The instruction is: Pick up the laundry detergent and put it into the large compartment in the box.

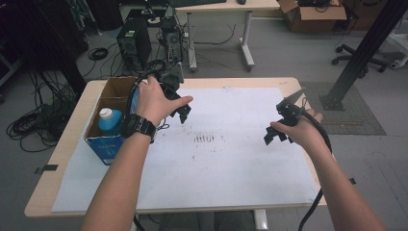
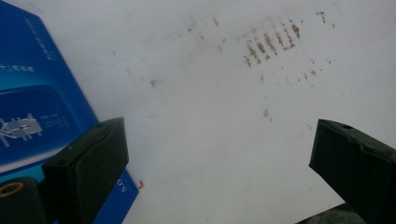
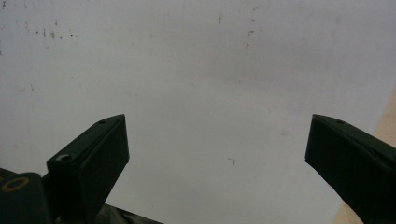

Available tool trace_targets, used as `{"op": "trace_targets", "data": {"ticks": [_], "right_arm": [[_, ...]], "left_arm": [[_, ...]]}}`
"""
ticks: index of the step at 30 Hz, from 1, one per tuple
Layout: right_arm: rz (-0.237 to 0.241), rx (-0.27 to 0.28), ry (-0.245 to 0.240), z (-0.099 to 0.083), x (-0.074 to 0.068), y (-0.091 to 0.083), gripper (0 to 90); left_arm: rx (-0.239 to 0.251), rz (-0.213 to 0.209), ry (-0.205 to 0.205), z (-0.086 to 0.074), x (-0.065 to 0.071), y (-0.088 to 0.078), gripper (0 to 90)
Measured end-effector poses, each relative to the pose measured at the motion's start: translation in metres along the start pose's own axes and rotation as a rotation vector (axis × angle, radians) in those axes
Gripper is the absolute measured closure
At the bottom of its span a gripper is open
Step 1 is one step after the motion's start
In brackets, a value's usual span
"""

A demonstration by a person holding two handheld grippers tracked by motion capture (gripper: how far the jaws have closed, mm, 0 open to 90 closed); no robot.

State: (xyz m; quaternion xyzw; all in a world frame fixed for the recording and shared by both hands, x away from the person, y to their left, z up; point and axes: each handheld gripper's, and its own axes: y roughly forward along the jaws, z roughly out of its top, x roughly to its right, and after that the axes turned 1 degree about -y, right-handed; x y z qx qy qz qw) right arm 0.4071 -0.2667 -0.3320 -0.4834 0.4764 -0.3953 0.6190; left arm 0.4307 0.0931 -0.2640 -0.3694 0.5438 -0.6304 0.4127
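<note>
A: White sheet [image 1: 231, 159] covering most of the wooden surface [image 1: 57, 159], showing a patch of brown marks [image 1: 204, 138] near its middle.

B: Blue cardboard box [image 1: 108, 115] sitting at the sheet's left edge, open on top, holding a bottle with a white cap [image 1: 109, 120] upright inside.

A: Left hand-held gripper [image 1: 182, 111] hovering just right of that box, above the sheet, pointing down and toward the middle. Left hand [image 1: 154, 98] wrapping its body, black watch [image 1: 138, 126] showing on the wrist.

B: Jaws standing wide apart there, clamping on nothing. Looking along them in the left gripper view: bare sheet [image 2: 210, 140] lying between, the box's blue printed side [image 2: 32, 107] filling the left edge, touching neither jaw as far as can be told, brown marks [image 2: 273, 44] lying farther off at upper right.

A: Right hand-held gripper [image 1: 272, 136] hanging over the right part of the sheet, well apart from the left one and the box, right hand [image 1: 300, 130] gripping it, cable [image 1: 320, 192] trailing back past the surface's edge.

B: Jaws spread wide here too, holding nothing. Only plain sheet [image 3: 210, 116] lying between them in the right gripper view, a sliver of bare wood [image 3: 387, 121] peeking in at the right edge.
</note>
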Motion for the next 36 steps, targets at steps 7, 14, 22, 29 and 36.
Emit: {"op": "trace_targets", "data": {"ticks": [7, 14, 22, 29, 36], "right_arm": [[-0.001, -0.002, 0.006, 0.000, 0.002, 0.001, 6.2], [0.000, -0.005, 0.005, -0.001, 0.002, 0.003, 6.2], [-0.001, -0.007, 0.008, -0.001, 0.002, 0.003, 6.1], [-0.001, -0.004, 0.005, -0.002, 0.002, 0.003, 6.1], [-0.002, -0.004, 0.009, -0.002, 0.003, 0.001, 6.1]], "left_arm": [[-0.012, -0.003, 0.001, -0.001, 0.001, 0.012, 4.7], [-0.028, -0.010, 0.003, -0.002, 0.002, 0.020, 4.7], [-0.025, -0.017, -0.002, -0.002, 0.003, 0.022, 4.7], [-0.031, -0.016, 0.004, -0.002, 0.003, 0.022, 4.8], [-0.025, -0.025, -0.003, -0.001, 0.002, 0.020, 4.6]]}}
